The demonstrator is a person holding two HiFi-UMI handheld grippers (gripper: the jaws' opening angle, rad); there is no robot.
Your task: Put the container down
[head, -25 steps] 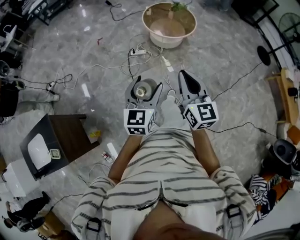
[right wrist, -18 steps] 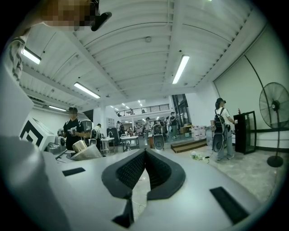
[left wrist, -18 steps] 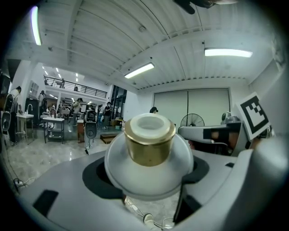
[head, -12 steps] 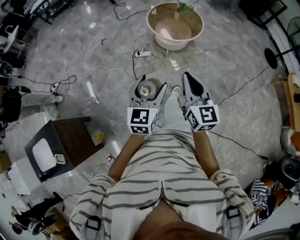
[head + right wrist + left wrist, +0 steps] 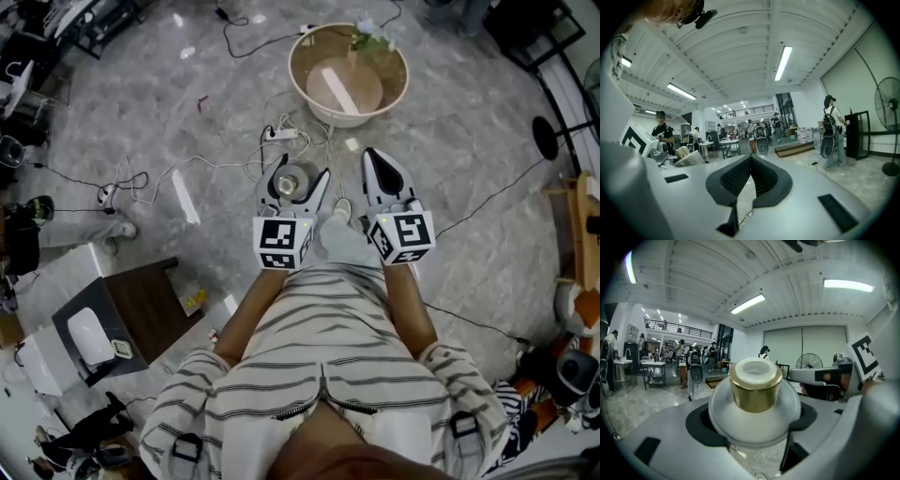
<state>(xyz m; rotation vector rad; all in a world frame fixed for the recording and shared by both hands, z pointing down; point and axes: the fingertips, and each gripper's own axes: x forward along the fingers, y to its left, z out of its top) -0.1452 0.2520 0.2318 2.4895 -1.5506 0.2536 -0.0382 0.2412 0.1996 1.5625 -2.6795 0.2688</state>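
Above the marble floor (image 5: 469,169), the left gripper (image 5: 298,172) clamps the gold-collared container (image 5: 755,383) in wide-set jaws. The right gripper (image 5: 750,176) beside it is closed tight, empty

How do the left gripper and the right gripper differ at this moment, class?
Load: the left gripper grips a white container with a gold neck; the right gripper holds nothing.
Jaws: the left gripper's stand wide apart around the container; the right gripper's meet at the tips.
Shared: both are held out in front of the person, above the marble floor.
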